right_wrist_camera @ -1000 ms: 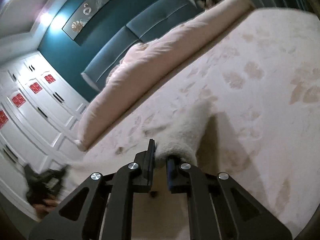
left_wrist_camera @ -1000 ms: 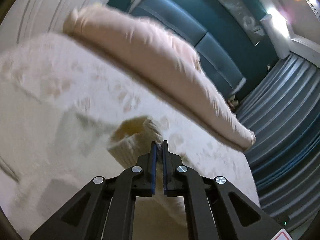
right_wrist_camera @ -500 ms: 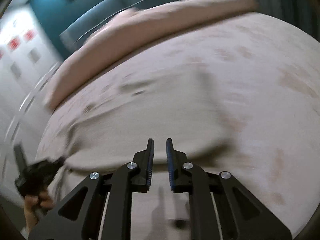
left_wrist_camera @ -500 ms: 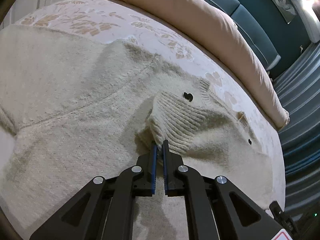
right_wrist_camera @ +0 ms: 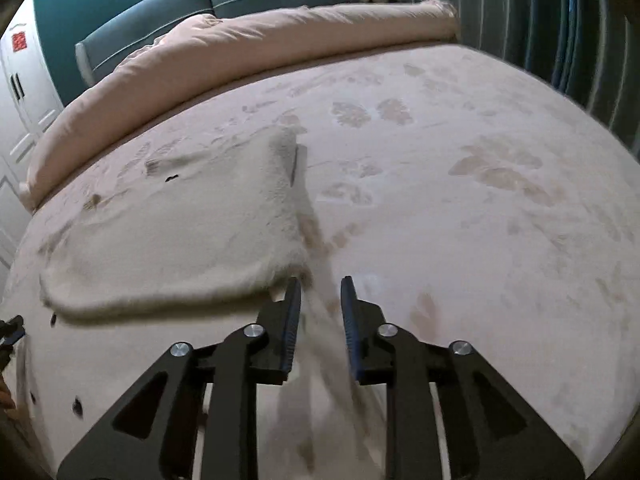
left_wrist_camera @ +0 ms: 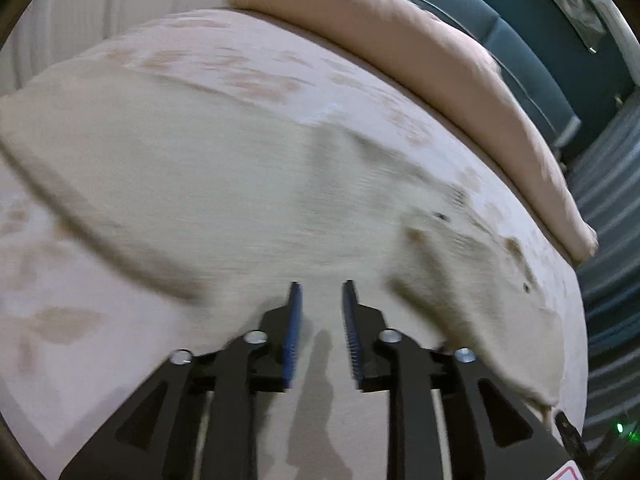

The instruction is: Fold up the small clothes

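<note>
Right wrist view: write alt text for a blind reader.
The open right gripper hovers empty over a cream knit sweater lying flat on a leaf-patterned bedspread. A rolled pink duvet lies beyond it.

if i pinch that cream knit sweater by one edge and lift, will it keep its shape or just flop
Probably flop: the sweater lies limp on the bedspread, its edges curling and following the surface. The fuzzy knit looks thick, so it may be fairly heavy for its size and sag or stretch from a single pinch. Its fuzzy texture should grip well between the right gripper pads, so slipping seems unlikely.

One sweater (right_wrist_camera: 172, 236) (cream), one duvet (right_wrist_camera: 240, 52)
</note>
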`<state>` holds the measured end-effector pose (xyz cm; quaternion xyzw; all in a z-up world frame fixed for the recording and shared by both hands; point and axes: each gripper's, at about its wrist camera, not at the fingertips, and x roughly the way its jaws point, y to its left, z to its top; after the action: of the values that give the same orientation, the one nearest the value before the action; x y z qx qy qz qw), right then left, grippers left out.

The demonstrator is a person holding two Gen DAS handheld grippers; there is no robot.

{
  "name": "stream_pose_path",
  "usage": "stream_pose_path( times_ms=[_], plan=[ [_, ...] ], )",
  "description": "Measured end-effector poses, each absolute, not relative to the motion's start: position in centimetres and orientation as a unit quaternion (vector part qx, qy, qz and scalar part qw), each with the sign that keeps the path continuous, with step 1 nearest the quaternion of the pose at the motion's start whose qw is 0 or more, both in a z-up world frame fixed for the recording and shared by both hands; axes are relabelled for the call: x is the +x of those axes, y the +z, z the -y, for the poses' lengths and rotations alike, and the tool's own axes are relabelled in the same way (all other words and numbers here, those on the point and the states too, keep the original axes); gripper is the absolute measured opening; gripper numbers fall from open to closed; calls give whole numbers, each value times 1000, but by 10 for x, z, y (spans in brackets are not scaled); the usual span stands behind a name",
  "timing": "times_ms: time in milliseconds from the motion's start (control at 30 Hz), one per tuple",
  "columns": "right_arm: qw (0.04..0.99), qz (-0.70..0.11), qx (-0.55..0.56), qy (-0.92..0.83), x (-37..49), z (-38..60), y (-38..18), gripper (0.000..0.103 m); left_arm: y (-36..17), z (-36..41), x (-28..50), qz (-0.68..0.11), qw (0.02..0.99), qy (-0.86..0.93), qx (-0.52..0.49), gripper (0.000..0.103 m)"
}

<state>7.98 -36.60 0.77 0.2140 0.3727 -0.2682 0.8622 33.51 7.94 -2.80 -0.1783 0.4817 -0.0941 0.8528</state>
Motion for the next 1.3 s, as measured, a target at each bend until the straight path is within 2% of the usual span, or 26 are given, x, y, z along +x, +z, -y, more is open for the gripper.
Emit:
stream_pose_path(
  times_ms=[33, 100, 200, 267, 400, 633, 667, 700, 733, 800, 900, 1133, 1233, 1300],
  plan=[
    [866, -373, 213, -256, 77, 357, 10, 21, -26, -105, 333, -478, 855, -80, -183, 27],
    [876, -376, 205, -223, 75, 329, 13, 25, -21, -150, 335, -474, 860, -34, -187, 40],
    [877, -394, 221, -163, 81, 284, 3, 33, -9, -220, 341, -454, 865, 26, -213, 44],
    [874, -408, 223, -140, 85, 258, -7, 34, -3, -266, 349, -442, 864, 62, -234, 54],
    [886, -397, 188, -147, 87, 238, -17, 51, -1, -343, 376, -425, 857, 120, -266, 55],
    [887, -401, 188, -130, 90, 233, -24, 64, -26, -419, 421, -421, 824, 172, -338, 54],
    [888, -403, 180, -129, 93, 229, -24, 68, -26, -420, 423, -419, 823, 168, -343, 48],
    [889, -405, 172, -130, 94, 225, -24, 70, -25, -419, 426, -418, 823, 159, -349, 36],
    [889, -407, 162, -132, 96, 222, -24, 71, -24, -416, 429, -420, 823, 143, -355, 6],
    [889, -409, 156, -132, 96, 220, -25, 74, -10, -402, 438, -413, 834, 121, -345, 7],
    [890, -407, 161, -126, 95, 222, -26, 76, 42, -352, 435, -367, 884, 60, -283, 6],
    [893, -397, 178, -114, 92, 226, -25, 78, 175, -145, 387, -287, 920, -192, -187, 6],
    [894, -392, 186, -110, 90, 228, -24, 78, 189, -44, 360, -294, 896, -290, -165, 6],
    [895, -388, 192, -106, 88, 230, -24, 78, 177, 13, 342, -317, 879, -323, -152, 7]
  ],
)
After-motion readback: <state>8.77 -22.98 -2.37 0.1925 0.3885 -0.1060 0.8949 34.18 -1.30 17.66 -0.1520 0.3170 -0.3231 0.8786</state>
